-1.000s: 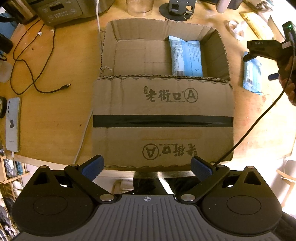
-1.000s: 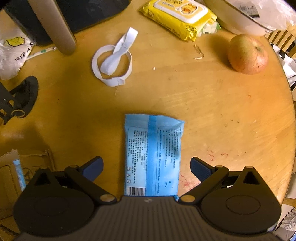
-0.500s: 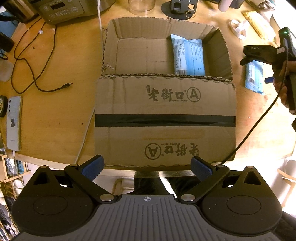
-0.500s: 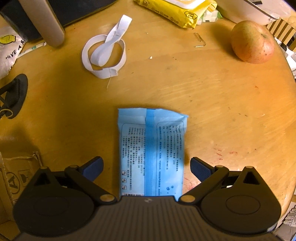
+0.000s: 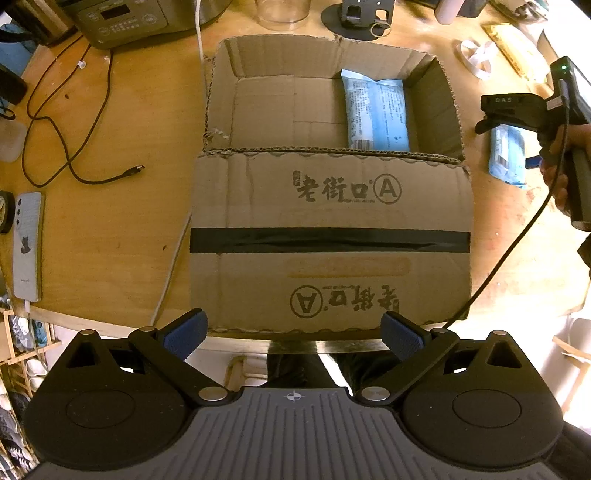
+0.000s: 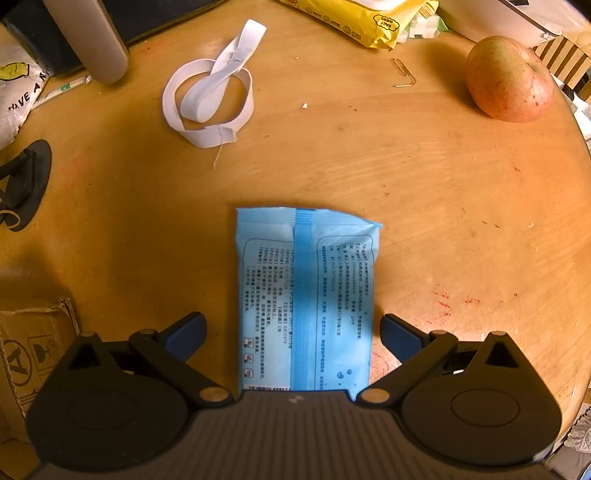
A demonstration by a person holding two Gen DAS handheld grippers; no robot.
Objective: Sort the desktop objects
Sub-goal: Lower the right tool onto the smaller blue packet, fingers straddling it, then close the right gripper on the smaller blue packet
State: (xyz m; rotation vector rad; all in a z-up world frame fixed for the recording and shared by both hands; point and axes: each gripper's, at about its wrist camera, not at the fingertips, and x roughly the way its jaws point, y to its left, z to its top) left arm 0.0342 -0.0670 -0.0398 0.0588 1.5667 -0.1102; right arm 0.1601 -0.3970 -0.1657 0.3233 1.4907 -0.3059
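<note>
A blue tissue pack [image 6: 306, 302] lies flat on the wooden table, between the spread fingers of my right gripper [image 6: 291, 334], which is open and not touching it. The left wrist view shows that same pack [image 5: 506, 157] under the right gripper [image 5: 515, 110], right of the cardboard box [image 5: 328, 229]. A second blue pack [image 5: 376, 110] lies inside the box at its right side. My left gripper [image 5: 293, 334] is open over the table's near edge, in front of the box's folded-out flap, holding nothing.
A white elastic band [image 6: 210, 107], a yellow wipes pack [image 6: 354, 16], a paper clip [image 6: 404, 74] and an apple [image 6: 509, 79] lie beyond the blue pack. Left of the box are a phone [image 5: 27, 243], a black cable [image 5: 74, 122] and an appliance [image 5: 140, 16].
My right gripper has come lower and forward over the blue pack, which now sits further in between the fingers. The left gripper has edged slightly closer to the box.
</note>
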